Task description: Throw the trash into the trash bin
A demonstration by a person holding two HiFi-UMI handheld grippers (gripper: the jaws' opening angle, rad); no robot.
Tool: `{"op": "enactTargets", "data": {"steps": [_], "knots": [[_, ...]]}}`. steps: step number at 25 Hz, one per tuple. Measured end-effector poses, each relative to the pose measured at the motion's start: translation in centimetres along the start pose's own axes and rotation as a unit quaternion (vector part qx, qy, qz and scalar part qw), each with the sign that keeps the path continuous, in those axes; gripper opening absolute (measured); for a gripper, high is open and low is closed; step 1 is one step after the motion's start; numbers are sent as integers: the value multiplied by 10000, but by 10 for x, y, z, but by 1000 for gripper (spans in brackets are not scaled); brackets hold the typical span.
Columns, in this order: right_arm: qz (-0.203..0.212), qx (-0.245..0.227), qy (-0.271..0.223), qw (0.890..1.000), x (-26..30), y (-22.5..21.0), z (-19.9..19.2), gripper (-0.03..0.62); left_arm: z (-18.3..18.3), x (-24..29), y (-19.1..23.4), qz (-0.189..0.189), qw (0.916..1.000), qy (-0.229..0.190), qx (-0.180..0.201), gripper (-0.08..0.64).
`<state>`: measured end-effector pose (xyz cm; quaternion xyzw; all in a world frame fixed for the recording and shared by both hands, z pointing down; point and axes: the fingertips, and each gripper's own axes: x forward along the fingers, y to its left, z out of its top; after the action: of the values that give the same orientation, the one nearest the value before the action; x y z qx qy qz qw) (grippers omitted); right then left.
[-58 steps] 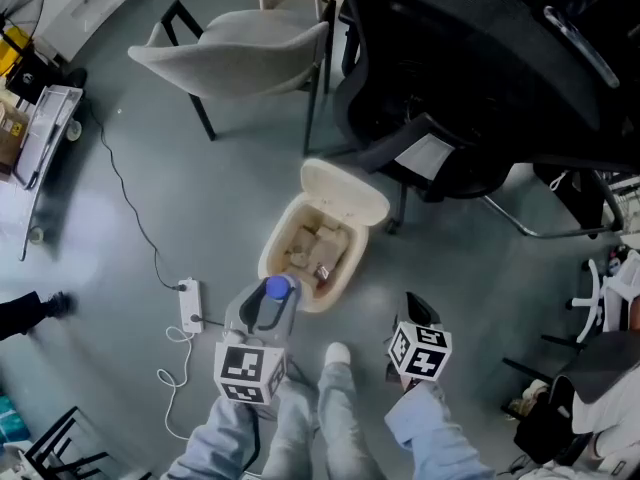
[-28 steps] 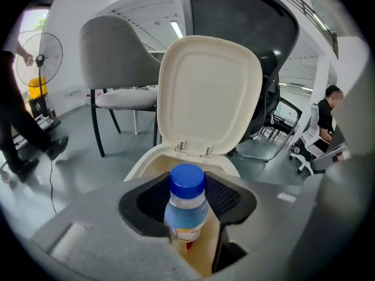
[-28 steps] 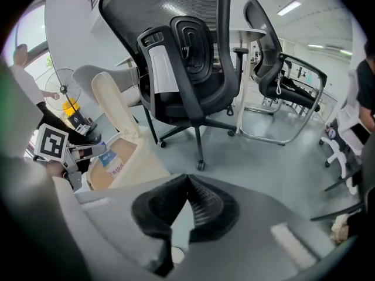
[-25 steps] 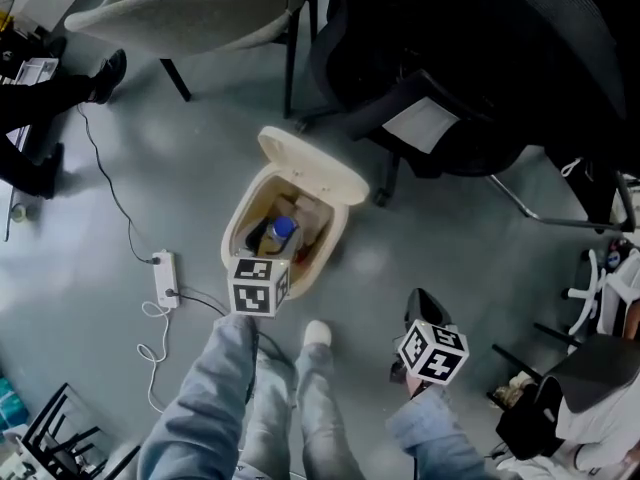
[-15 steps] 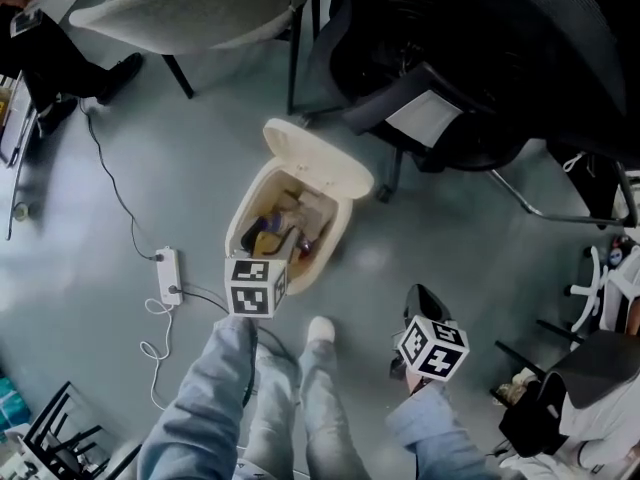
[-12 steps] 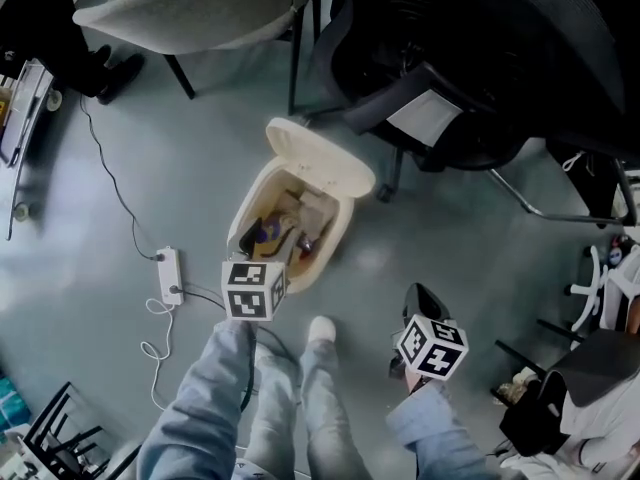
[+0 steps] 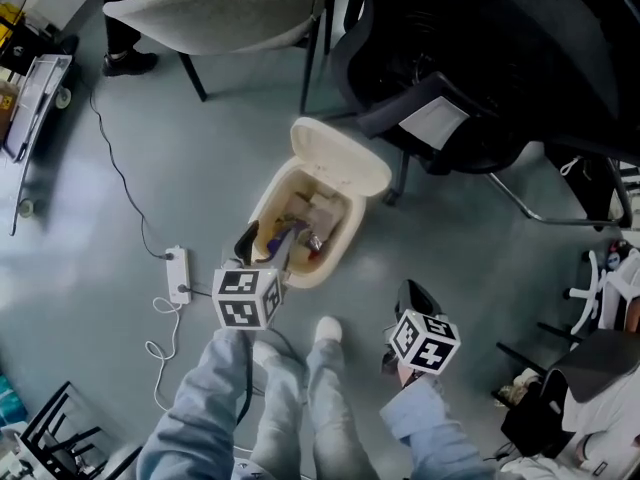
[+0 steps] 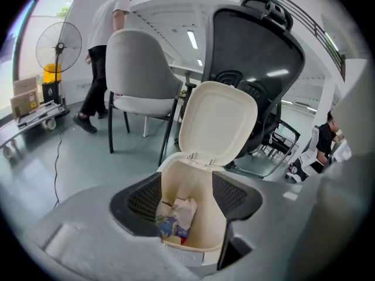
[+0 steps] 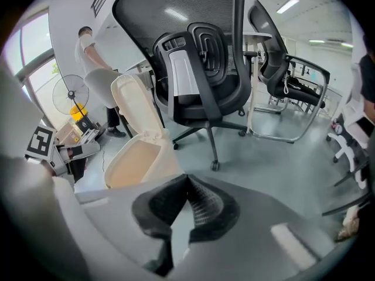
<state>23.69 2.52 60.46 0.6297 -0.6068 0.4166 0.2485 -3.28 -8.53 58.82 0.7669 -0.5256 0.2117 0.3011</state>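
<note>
The cream trash bin [image 7: 338,244] stands on the floor with its lid [image 7: 340,156] flipped up. Paper scraps and a bottle with blue on it [image 7: 284,232] lie inside. My left gripper [image 7: 266,248] hangs at the bin's near rim, its marker cube toward me. Its jaws have just been opening and now stand wide with nothing between them. In the left gripper view the bin [image 8: 202,183] shows through the left gripper [image 8: 187,199], with the bottle [image 8: 169,226] at the bottom. My right gripper [image 7: 410,298] is shut and empty, right of the bin. The right gripper [image 9: 187,202] has its pads together.
A grey shell chair [image 7: 220,13] stands behind the bin and a black office chair [image 7: 480,68] at its right. A power strip [image 7: 180,274] with a cable lies left of the bin. My shoe [image 7: 326,330] is near it. A person [image 8: 108,45] stands by the grey chair.
The blue-capped bottle left my left gripper and dropped into the bin. That gripper opened, then drew back toward me and rose. The right gripper shifted slightly left.
</note>
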Motion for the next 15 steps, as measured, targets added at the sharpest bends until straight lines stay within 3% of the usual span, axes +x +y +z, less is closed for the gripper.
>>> {"op": "enactTargets", "data": {"steps": [6,15], "knots": [[222,112,-292,9993,-25,47,28,3,20,-70,2,60,9991,-191,-372,253],[855,-357,-1034,9903,-123,118,99,3,86,-178,-11,49,9975,-682,-186,158]]}}
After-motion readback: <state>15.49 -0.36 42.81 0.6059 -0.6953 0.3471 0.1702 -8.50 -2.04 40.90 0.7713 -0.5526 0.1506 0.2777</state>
